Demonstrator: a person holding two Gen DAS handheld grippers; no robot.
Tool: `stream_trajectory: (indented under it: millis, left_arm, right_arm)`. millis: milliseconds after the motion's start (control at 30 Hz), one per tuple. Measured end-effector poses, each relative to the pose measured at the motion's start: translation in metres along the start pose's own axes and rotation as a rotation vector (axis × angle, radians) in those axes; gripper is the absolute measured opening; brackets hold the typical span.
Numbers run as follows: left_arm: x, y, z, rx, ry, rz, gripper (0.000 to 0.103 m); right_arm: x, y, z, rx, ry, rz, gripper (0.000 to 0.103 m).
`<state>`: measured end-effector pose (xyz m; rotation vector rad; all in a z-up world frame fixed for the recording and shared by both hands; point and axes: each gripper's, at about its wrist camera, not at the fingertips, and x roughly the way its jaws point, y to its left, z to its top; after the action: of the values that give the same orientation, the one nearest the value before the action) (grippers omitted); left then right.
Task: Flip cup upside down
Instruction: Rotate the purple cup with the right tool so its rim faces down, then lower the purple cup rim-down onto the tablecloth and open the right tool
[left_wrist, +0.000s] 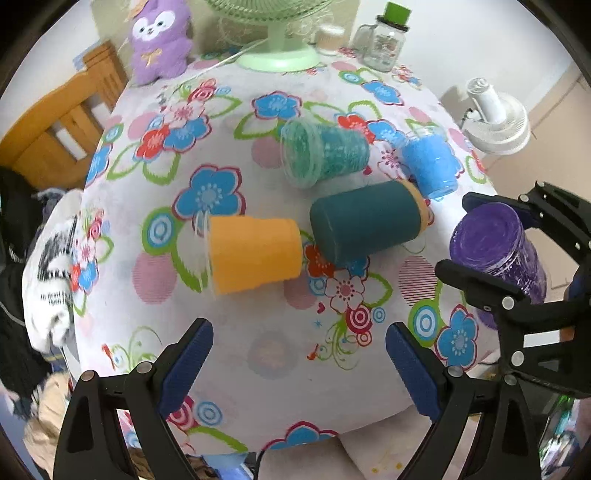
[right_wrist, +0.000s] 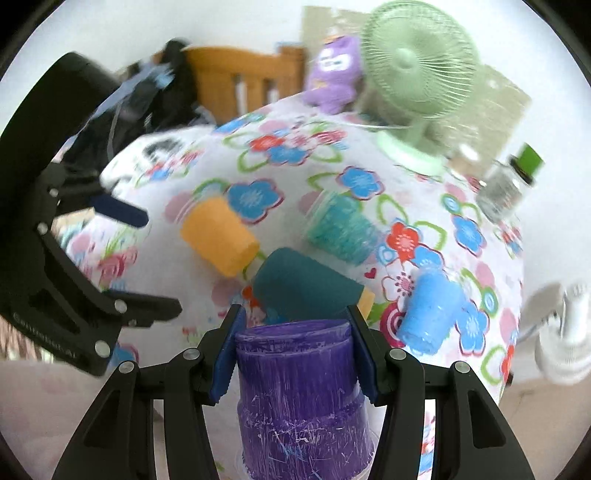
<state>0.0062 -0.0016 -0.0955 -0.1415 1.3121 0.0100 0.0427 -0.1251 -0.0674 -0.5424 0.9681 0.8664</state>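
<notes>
The right tool pinches the purple cup by its sides, closed bottom pointing away, held at the near right edge of the bench. I think the cup could slip, because the pads hold only a smooth, sloping wall. It could also bump the dark teal cup lying just beyond it. The left tool is spread wide and holds nothing.

The bench has a flowered cloth. A green fan, a purple plush toy and a glass jar stand at the back. An orange cup, a green cup and a light blue cup lie on their sides.
</notes>
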Motion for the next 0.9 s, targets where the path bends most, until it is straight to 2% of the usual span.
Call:
stream_trajectory:
  millis: [300, 433, 500, 600, 700, 800, 900]
  left_arm:
    - [-0.003, -0.005, 0.008, 0.088, -0.016, -0.041, 0.096]
    - [0.003, -0.007, 0.014, 0.088, -0.018, -0.031, 0.096]
    - [0.002, -0.009, 0.015, 0.081, -0.031, -0.028, 0.096]
    - [0.002, -0.009, 0.015, 0.047, -0.07, -0.021, 0.097]
    - [0.014, -0.005, 0.012, -0.001, -0.104, -0.033, 0.097]
    - [0.028, -0.004, 0.006, -0.029, -0.129, -0.008, 0.097]
    - [0.04, -0.002, -0.001, -0.048, -0.133, -0.035, 0.097]
  right_arm:
    - [-0.015, -0.001, -0.006, 0.287, -0.105, -0.187, 0.057]
    - [-0.026, -0.013, -0.014, 0.409, -0.188, -0.165, 0.058]
    - [-0.028, -0.015, -0.017, 0.41, -0.232, -0.221, 0.058]
    - [-0.025, -0.022, -0.028, 0.447, -0.309, -0.241, 0.058]
    - [-0.012, -0.026, -0.045, 0.488, -0.408, -0.246, 0.058]
    - [0.004, -0.027, -0.062, 0.557, -0.481, -0.249, 0.058]
    - [0.016, -0.021, -0.071, 0.564, -0.536, -0.255, 0.058]
